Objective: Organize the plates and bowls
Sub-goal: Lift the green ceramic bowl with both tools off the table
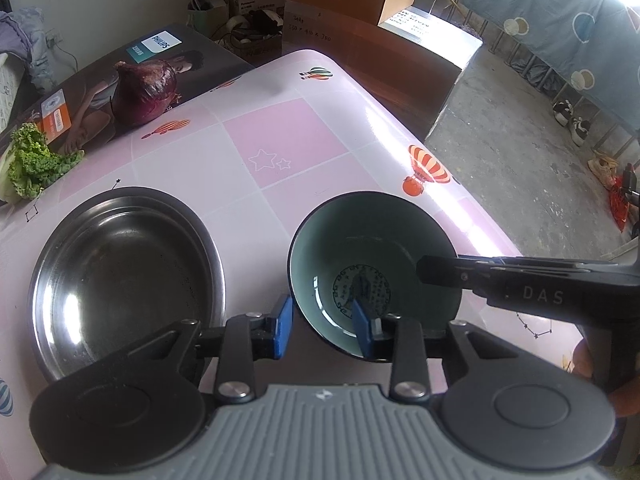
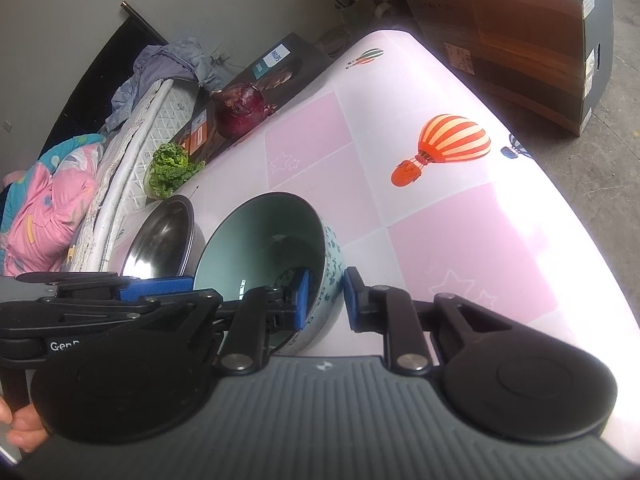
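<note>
green bowl (image 1: 372, 276) tilted on the desk (image 1: 280, 148), just right of the steel bowl (image 1: 124, 276). right gripper (image 2: 325, 300) clamps its right wall; left gripper (image 1: 322, 320) straddles the near-left rim, pads not pressing. steel bowl lies leftward, nearer the left gripper.

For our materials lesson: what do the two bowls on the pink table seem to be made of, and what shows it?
Left bowl: likely stainless steel, polished; it mirrors bright highlights and has a thin rolled rim.
Green bowl: probably glazed ceramic; glossy interior, printed floral pattern outside, dark rim edge. Melamine can't be excluded.
</note>
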A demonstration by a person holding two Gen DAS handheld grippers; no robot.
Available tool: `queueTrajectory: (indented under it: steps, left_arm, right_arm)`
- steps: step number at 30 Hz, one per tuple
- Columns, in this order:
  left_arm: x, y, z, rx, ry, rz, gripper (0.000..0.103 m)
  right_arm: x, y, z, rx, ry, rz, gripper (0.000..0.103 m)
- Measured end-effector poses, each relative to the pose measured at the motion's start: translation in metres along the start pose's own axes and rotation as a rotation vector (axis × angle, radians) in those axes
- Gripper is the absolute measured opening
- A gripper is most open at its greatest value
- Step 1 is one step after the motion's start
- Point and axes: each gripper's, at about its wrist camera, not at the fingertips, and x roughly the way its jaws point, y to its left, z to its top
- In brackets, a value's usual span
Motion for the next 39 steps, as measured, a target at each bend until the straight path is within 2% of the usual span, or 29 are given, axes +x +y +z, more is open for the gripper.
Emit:
queueTrajectory:
  steps: [3,9,18,25,31,39]
  left_arm:
    - [0.008,0.002,0.002,-0.020,0.017,0.018,0.027]
    - [0.019,0.003,0.002,-0.034,0.053,0.030,0.022]
    - [0.019,0.002,0.001,-0.050,0.070,0.027,0.022]
    - [0.028,0.001,0.003,-0.063,0.099,0.029,0.022]
    - [0.037,0.004,0.005,-0.094,0.134,0.016,0.022]
    - [0.040,0.004,0.007,-0.100,0.146,0.014,0.022]
  right_arm:
    - [0.000,0.000,0.000,0.006,0.002,0.001,0.018]
    - [0.000,0.000,-0.001,0.013,-0.002,-0.007,0.018]
    - [-0.002,0.001,0.005,0.000,-0.018,-0.012,0.015]
    - [-0.005,-0.006,0.002,0.035,-0.007,-0.011,0.022]
    - [0.011,-0.011,0.001,0.092,0.032,0.005,0.027]
    - [0.021,-0.003,-0.004,0.071,0.038,0.017,0.025]
